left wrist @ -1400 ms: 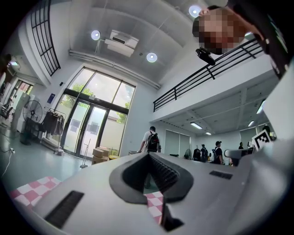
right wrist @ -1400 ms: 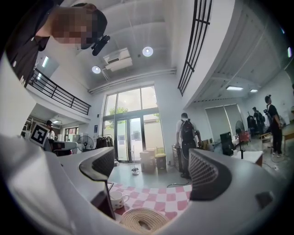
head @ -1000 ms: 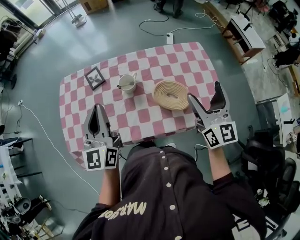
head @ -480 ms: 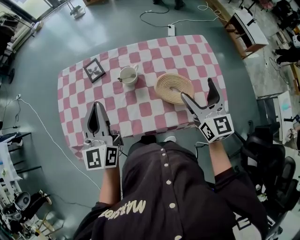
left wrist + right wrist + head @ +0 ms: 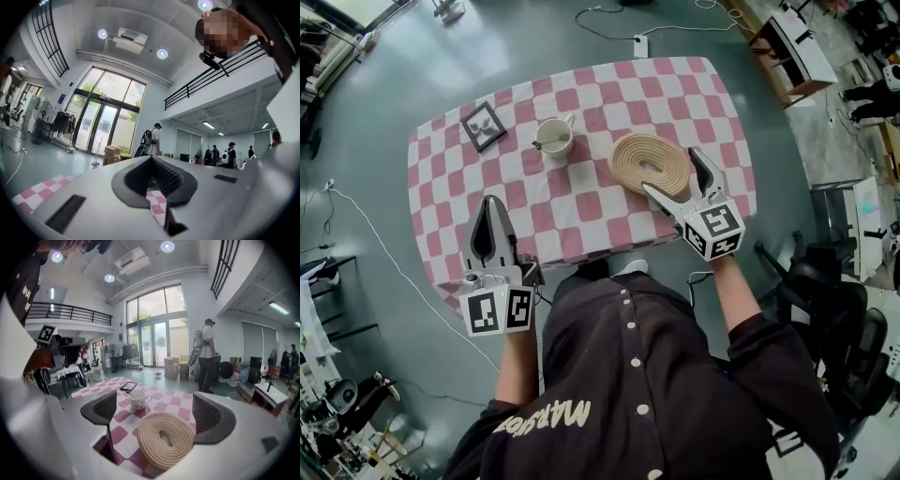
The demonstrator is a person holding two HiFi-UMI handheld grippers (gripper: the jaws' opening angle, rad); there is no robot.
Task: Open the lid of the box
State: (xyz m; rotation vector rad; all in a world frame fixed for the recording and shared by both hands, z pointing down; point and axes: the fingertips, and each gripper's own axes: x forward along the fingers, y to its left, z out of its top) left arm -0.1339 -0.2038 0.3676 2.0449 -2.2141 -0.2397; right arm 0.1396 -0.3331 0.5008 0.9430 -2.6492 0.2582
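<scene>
Head view: a table under a pink-and-white checked cloth carries a small picture frame at the far left. A white cup with a spoon in it stands near the middle. The round woven box, lid on, sits to the right. The left gripper hangs over the near left edge of the table, well apart from the box, with its jaws together. The right gripper is at the near right side of the box, jaws spread wide, one on each side of the rim.

Left gripper view: the left gripper has its jaws closed tip to tip on nothing. Only a sliver of checked cloth shows through the slit.

Right gripper view: the right gripper is wide open, and the woven box lies between its two pads. Whether either pad touches it cannot be told. Beyond stand the cup and the frame, and further off a person stands on the floor.
</scene>
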